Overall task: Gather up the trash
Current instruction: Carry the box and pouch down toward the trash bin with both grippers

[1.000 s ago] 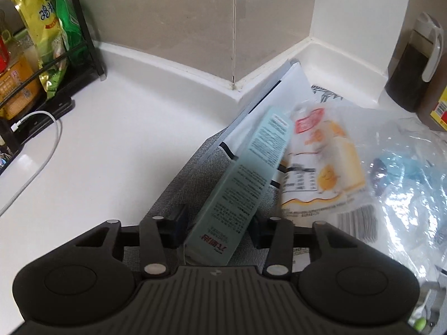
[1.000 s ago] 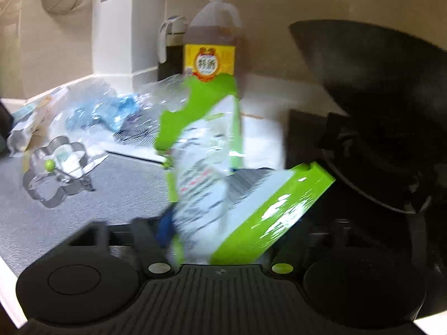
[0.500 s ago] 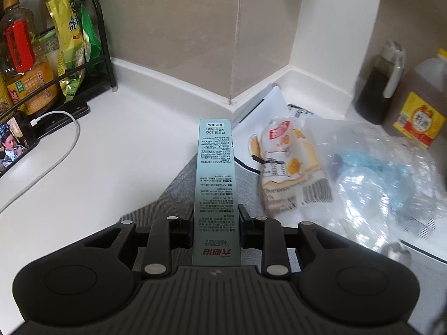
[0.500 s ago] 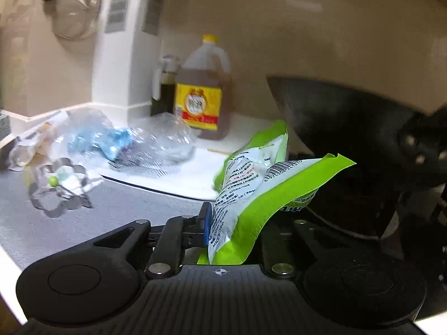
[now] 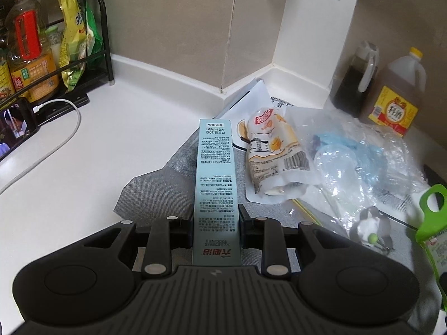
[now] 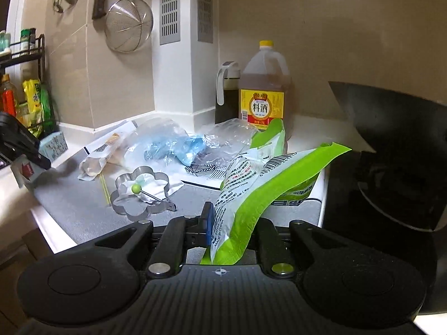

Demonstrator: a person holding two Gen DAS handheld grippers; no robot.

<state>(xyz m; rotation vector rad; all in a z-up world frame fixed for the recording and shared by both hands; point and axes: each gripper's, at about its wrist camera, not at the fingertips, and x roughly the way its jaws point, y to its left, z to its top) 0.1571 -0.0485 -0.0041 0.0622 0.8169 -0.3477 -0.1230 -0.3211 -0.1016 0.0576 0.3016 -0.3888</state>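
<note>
My left gripper (image 5: 215, 217) is shut on a long pale blue carton (image 5: 215, 173), held lifted above the grey mat (image 5: 156, 192) and pointing away from me. My right gripper (image 6: 233, 223) is shut on a green and white wrapper (image 6: 268, 178), raised off the counter; its green edge shows in the left wrist view (image 5: 431, 215). On the mat and counter lie an orange and white snack pouch (image 5: 275, 150), crumpled clear plastic with blue inside (image 5: 360, 156), and a flower-shaped metal ring with a green-headed pin (image 6: 139, 189). The left gripper with its carton (image 6: 51, 145) shows at the right wrist view's left edge.
A dark sauce dispenser (image 5: 354, 83) and a cooking wine jug (image 6: 264, 95) stand by the white corner post. A black wok (image 6: 391, 150) is on the right. A rack with bottles and bags (image 5: 42, 55), a phone (image 5: 15, 125) and white cable (image 5: 56, 139) sit left.
The left gripper closed on the blue carton and lifted it back off the trash pile. The right gripper closed on the green wrapper and raised it, tilting up.
</note>
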